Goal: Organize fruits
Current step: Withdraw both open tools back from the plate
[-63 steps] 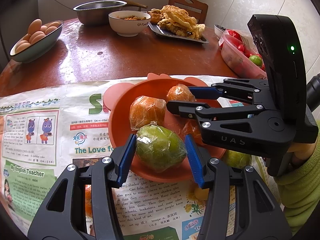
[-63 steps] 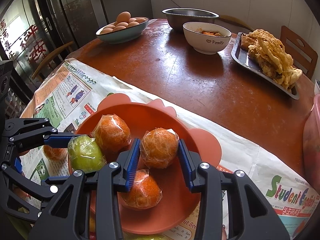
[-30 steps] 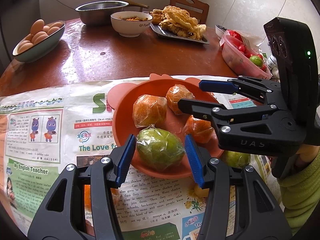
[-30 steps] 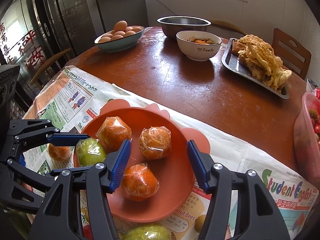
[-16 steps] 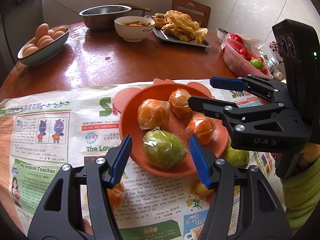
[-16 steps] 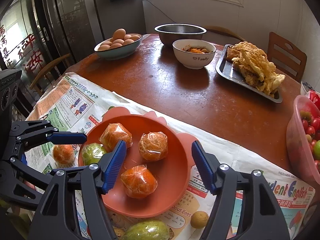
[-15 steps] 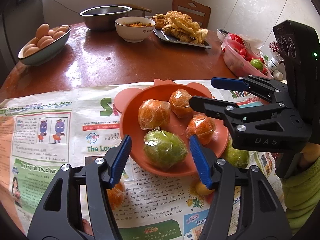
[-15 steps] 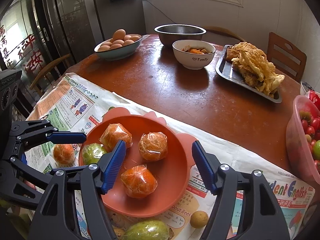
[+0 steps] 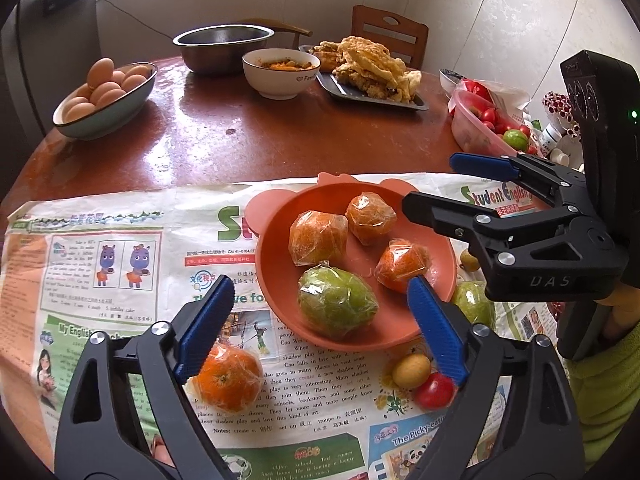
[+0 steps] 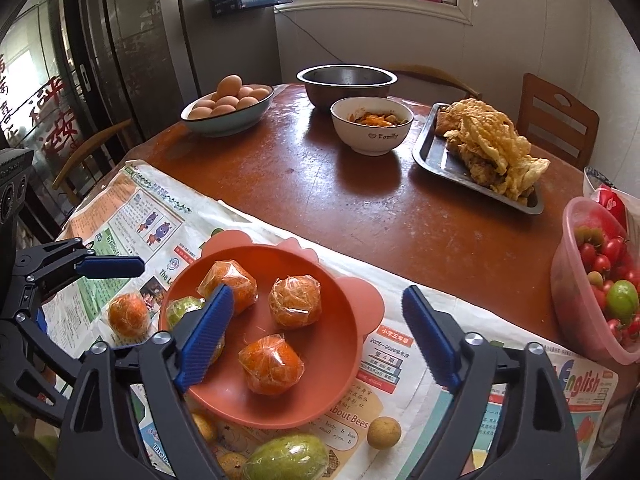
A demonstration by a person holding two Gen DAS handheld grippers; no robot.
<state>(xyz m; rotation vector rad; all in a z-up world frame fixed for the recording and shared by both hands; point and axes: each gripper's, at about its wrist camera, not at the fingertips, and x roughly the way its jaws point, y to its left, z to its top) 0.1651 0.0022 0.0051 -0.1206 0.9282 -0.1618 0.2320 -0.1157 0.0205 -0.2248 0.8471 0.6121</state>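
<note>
Next, with both grippers spread and empty, close squarely on loose orange, lift to plate.

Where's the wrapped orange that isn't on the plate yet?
In the left wrist view the orange lies on the newspaper, left of the plate, just under the left claw's left finger.

Orange plate, green fruit, blue-padded tools.
</note>
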